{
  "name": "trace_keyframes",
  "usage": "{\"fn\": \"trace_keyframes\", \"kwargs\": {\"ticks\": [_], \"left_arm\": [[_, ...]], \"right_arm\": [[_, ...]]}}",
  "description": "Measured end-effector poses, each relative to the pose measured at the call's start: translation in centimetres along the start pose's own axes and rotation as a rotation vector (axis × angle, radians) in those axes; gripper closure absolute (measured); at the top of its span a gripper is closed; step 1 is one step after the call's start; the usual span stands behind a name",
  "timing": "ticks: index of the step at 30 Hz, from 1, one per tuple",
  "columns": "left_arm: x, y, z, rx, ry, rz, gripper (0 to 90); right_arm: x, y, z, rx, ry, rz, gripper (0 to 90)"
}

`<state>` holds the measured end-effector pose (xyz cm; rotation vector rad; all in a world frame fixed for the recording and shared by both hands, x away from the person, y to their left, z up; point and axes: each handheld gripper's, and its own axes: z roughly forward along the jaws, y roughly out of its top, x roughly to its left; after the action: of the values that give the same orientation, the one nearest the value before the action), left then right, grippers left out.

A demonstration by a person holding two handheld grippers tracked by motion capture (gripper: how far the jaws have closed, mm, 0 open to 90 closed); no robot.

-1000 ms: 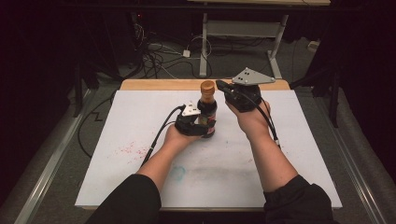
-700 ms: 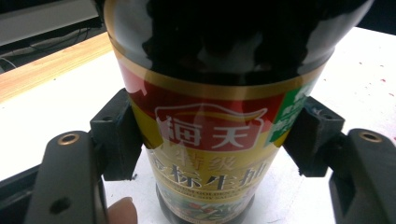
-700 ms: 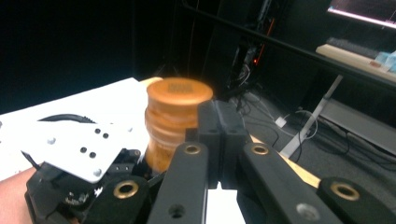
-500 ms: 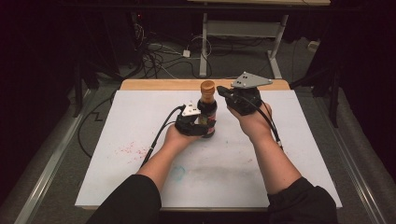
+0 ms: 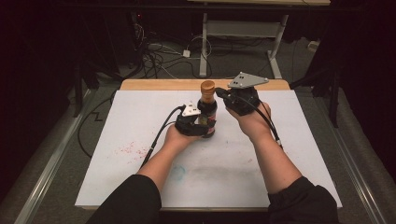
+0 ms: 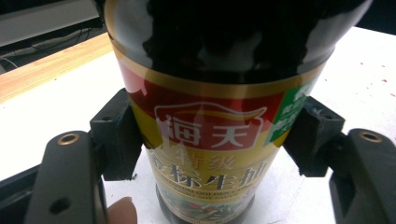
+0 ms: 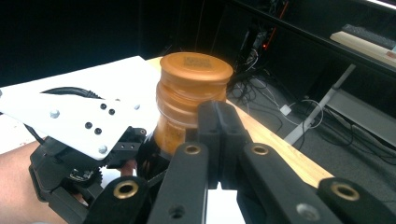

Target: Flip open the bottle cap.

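1. Left gripper (image 5: 205, 125): jaws clamped on both sides of the upright sauce bottle (image 5: 208, 112), near the table's (image 5: 140, 121) far edge.
2. Right gripper (image 5: 219, 93): jaws pressed together, apparently just beside the bottle's orange cap (image 7: 196, 70).

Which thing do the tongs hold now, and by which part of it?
The left tongs clamp the sauce bottle around its labelled body. The right tongs are shut beside its cap, holding nothing.

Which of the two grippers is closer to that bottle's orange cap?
The right. The right gripper, its fingers shut, sits just beside the orange cap at the neck. The left gripper clamps the bottle lower, around its labelled body.
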<state>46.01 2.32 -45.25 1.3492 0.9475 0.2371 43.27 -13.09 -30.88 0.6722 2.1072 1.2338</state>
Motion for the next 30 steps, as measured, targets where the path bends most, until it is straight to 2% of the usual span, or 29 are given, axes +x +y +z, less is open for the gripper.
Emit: {"fn": "trace_keyframes", "kwargs": {"ticks": [15, 21, 30], "left_arm": [[0.05, -0.01, -0.02, 0.0, 0.001, 0.0, 28.7], [0.04, -0.02, -0.02, 0.001, 0.002, 0.003, 28.7], [0.01, -0.05, 0.0, -0.004, 0.005, 0.0, 28.7]], "right_arm": [[0.14, 0.3, 0.19, 0.004, -0.002, 0.004, 90.0], [0.03, 0.21, 0.24, -0.015, 0.004, 0.029, 90.0], [0.13, 0.33, 0.26, -0.037, -0.002, 0.042, 90.0]]}}
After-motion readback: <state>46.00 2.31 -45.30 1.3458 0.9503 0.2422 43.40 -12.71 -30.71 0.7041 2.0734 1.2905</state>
